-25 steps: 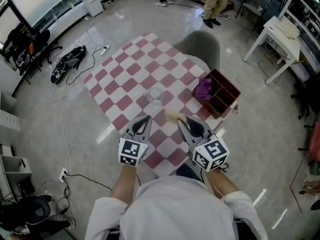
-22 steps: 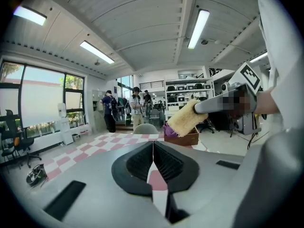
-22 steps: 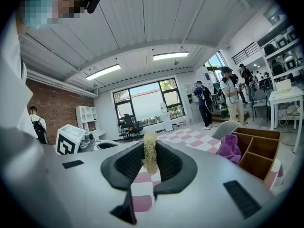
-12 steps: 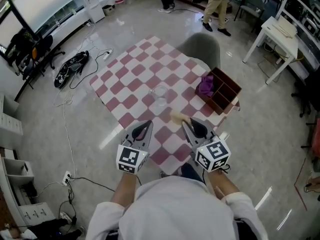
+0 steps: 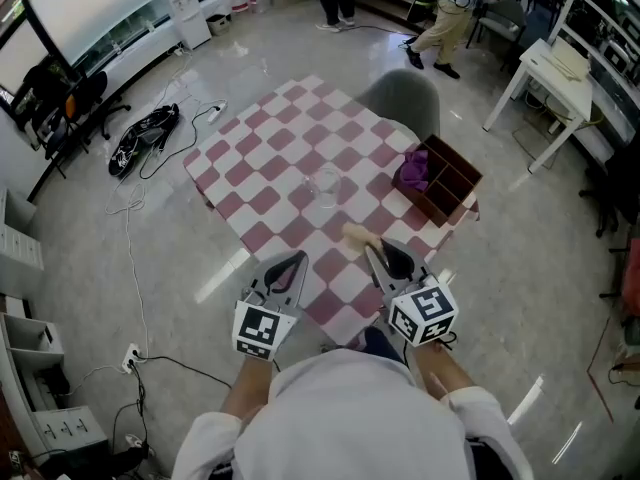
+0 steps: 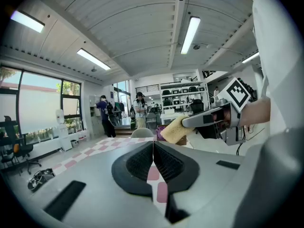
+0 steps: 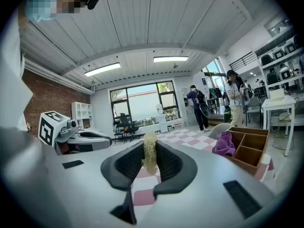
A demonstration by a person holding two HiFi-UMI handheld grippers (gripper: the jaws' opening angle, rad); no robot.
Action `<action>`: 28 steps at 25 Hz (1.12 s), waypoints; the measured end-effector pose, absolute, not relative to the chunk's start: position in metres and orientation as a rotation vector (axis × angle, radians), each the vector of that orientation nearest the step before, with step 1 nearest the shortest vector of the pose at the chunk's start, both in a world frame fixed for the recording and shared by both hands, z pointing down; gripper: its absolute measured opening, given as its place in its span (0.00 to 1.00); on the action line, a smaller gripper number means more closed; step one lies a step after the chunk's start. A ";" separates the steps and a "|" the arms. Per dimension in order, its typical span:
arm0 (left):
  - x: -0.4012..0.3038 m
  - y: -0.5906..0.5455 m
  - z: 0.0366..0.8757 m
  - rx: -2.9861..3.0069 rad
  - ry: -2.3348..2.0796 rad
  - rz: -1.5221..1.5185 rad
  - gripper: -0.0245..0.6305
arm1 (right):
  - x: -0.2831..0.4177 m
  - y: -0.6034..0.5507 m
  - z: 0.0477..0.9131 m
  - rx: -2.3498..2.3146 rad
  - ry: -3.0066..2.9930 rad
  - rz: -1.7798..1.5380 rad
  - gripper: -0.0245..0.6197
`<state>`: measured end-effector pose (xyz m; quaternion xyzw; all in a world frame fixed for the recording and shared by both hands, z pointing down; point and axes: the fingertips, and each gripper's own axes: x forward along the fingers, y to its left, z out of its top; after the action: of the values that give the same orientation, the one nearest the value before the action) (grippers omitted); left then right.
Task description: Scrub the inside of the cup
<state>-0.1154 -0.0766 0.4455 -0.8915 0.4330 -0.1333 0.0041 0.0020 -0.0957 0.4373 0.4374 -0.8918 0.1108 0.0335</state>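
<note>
A clear glass cup (image 5: 325,187) stands upright near the middle of the red-and-white checked table (image 5: 260,158). My right gripper (image 5: 374,249) is shut on a yellow sponge (image 5: 357,234), which shows squeezed between its jaws (image 7: 150,158) in the right gripper view and from the side (image 6: 174,129) in the left gripper view. My left gripper (image 5: 294,260) is shut with nothing between its jaws. Both grippers hover over the table's near edge, short of the cup.
A brown divided wooden box (image 5: 440,181) with a purple cloth (image 5: 409,173) sits at the table's right corner. A grey chair (image 5: 403,96) stands behind the table. Cables and a black bag (image 5: 142,133) lie on the floor at left. People (image 5: 440,18) walk at the far side.
The view has shifted a little, so the table and cup sit slightly higher and to the right. Both grippers keep their places and grips; the people at the back have moved.
</note>
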 end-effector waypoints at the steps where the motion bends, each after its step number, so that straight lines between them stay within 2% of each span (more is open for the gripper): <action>1: -0.117 -0.075 0.445 -2.788 1.361 -0.418 0.09 | 0.001 -0.094 0.437 1.348 -2.741 0.338 0.17; 28: -0.121 -0.064 0.443 -2.758 1.331 -0.418 0.09 | -0.001 -0.078 0.453 1.386 -2.656 0.320 0.17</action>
<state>-0.1211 -0.0637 0.4432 -0.8920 0.4306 -0.1352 0.0254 -0.0009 -0.0777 0.4526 0.4591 -0.8797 0.1061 0.0642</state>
